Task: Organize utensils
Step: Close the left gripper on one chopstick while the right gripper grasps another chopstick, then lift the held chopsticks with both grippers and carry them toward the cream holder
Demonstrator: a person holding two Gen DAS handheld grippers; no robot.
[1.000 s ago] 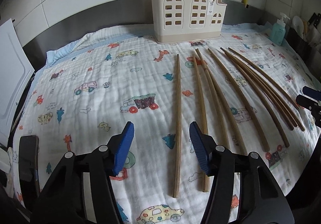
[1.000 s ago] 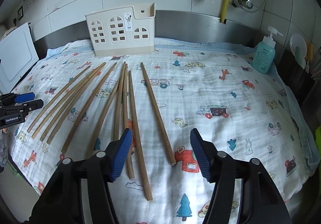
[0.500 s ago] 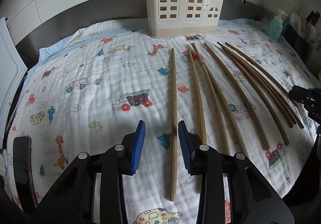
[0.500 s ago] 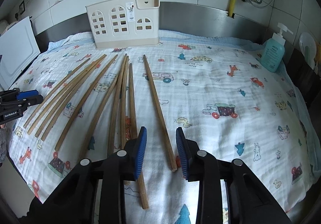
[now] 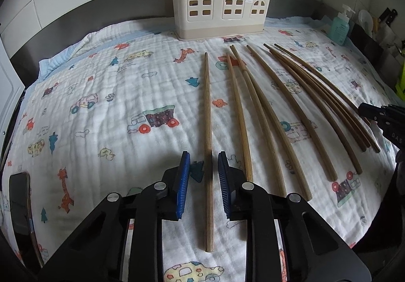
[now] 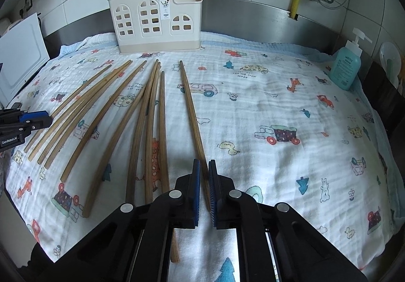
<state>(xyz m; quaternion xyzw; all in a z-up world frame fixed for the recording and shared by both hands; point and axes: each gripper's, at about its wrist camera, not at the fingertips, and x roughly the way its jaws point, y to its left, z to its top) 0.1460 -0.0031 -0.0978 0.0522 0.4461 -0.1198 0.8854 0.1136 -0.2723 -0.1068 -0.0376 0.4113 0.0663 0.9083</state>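
On the cloth (image 5: 114,94), both grippers straddle one chopstick (image 5: 208,130): left gripper (image 5: 201,175) closing, right gripper (image 6: 204,180) clamped.

A: Where are the chopsticks (image 6: 141,115)?
B: Long brown wooden ones, lying flat in a loose fan across the middle of the table, tips towards its back edge.
A: And the holder (image 6: 158,20)?
B: Cream plastic, arched window cut-outs, upright at the back edge.
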